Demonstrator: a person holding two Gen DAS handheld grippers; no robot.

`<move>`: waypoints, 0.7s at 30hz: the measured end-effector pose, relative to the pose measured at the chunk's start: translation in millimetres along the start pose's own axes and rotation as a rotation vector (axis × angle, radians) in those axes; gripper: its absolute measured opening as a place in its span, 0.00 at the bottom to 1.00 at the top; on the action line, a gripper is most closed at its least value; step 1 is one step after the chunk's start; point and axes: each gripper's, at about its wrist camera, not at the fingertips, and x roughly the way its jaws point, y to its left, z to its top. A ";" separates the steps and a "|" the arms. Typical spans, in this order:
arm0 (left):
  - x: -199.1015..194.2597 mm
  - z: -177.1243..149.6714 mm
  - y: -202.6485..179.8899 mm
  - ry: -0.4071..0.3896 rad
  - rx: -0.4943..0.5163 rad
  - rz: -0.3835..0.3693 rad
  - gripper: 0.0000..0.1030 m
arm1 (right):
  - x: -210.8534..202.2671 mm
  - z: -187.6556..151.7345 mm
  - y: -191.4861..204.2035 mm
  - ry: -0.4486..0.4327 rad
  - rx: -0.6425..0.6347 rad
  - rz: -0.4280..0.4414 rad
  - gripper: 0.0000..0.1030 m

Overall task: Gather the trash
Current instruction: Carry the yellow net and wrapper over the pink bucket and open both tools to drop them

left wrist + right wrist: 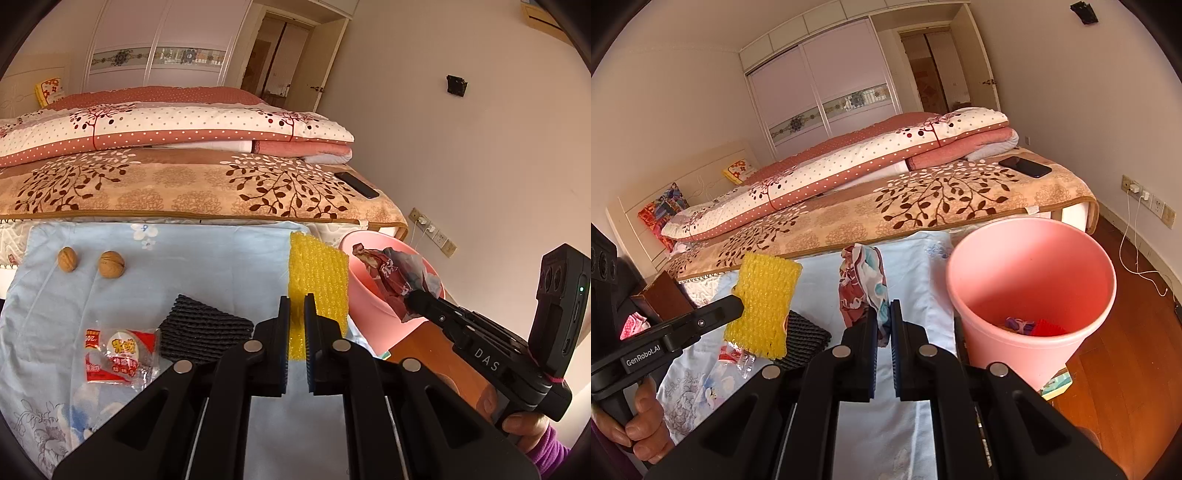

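My left gripper (pixel 296 308) is shut on a yellow foam net (pixel 317 280) and holds it up above the blue cloth (pixel 207 254); the net also shows in the right wrist view (pixel 762 302). My right gripper (pixel 884 321) is shut on a crumpled red-and-blue wrapper (pixel 862 286), held left of the pink bin (pixel 1030 295). In the left wrist view the wrapper (pixel 391 280) hangs in front of the bin (pixel 373 295). A black foam net (pixel 205 330) and a red-and-clear snack wrapper (pixel 120 354) lie on the cloth.
Two walnuts (pixel 67 259) (pixel 111 262) sit at the cloth's far left. The bin holds some purple and red trash (pixel 1034 326). A bed with folded quilts (pixel 177 129) and a black phone (pixel 358 184) is behind. Wooden floor (pixel 1115 369) lies to the right.
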 end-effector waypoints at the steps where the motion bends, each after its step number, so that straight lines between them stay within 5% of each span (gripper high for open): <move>1: 3.9 2.6 -4.8 -0.002 0.007 -0.006 0.07 | -1.6 1.4 -5.2 -0.007 0.005 -0.012 0.06; 21: 95.5 19.2 -83.1 0.047 0.115 -0.077 0.07 | -1.8 8.7 -98.3 -0.033 0.130 -0.179 0.06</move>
